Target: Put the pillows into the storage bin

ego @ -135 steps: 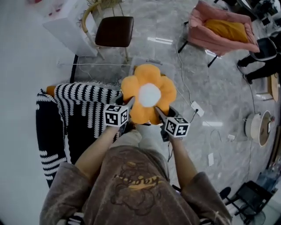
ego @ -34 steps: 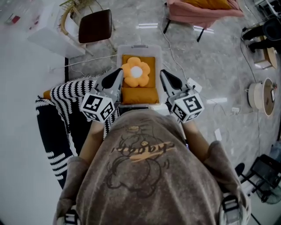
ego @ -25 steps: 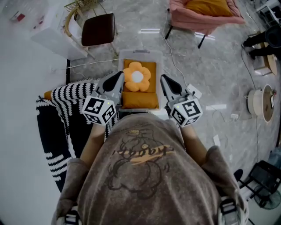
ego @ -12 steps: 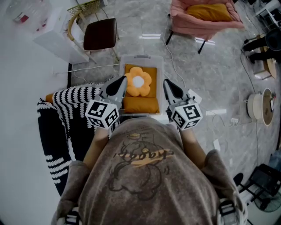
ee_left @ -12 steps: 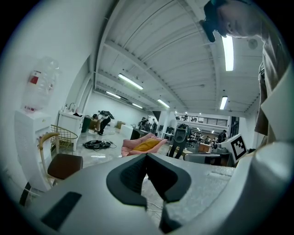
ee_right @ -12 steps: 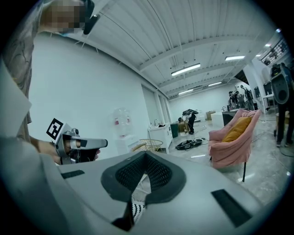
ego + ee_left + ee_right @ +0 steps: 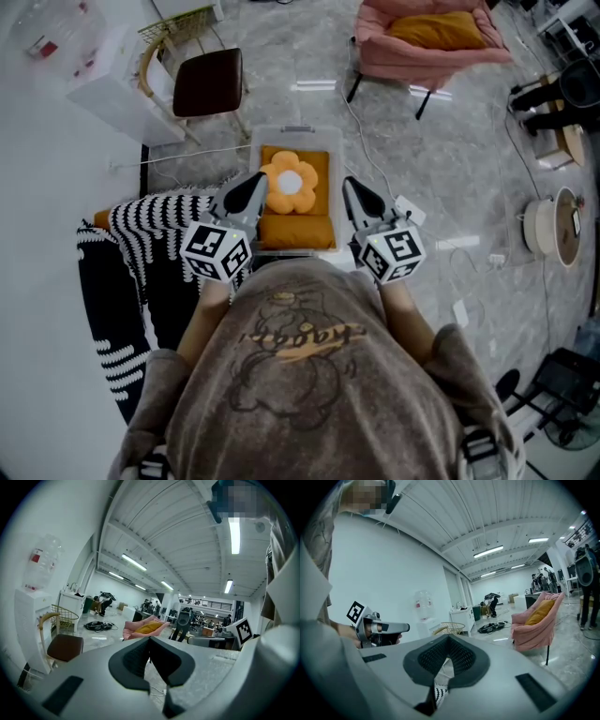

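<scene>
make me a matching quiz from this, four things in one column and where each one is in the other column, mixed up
1 flower pillow
2 brown chair
3 mustard cushion
4 striped blanket

a on the pink armchair
b draped at the person's left
c in the storage bin
d next to the white cabinet

Pairs: 1-c, 2-d, 3-a, 4-b

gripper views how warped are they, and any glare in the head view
Left gripper view: strong fisheye, ceiling beams bow, black corners, the ceiling light strip blown out white. Right gripper view: same curving and dark rim; the pink armchair reads clearly. Head view: even light, pale streaks of glare on the glossy floor, edges bent, the flower pillow sharp.
</scene>
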Demonstrator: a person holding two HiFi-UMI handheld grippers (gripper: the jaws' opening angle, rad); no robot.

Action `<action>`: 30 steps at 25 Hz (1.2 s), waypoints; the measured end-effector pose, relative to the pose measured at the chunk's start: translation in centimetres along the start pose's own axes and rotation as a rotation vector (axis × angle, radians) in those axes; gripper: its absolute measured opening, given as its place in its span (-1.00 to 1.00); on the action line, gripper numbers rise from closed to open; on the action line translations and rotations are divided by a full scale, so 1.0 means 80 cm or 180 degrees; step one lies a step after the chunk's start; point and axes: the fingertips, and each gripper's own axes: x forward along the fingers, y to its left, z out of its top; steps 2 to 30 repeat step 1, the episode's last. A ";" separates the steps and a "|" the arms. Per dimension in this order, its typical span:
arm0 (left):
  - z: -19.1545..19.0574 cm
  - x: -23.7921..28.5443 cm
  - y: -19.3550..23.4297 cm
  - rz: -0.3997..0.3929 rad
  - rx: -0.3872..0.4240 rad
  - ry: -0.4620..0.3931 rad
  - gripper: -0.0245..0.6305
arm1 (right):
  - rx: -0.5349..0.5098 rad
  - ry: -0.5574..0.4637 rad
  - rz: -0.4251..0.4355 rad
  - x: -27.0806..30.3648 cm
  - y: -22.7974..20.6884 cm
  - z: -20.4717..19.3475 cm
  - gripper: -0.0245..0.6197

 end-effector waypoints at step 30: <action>0.001 0.001 0.000 -0.0004 0.0001 0.0005 -0.92 | 0.0001 0.0000 -0.0004 0.000 0.000 0.001 -0.92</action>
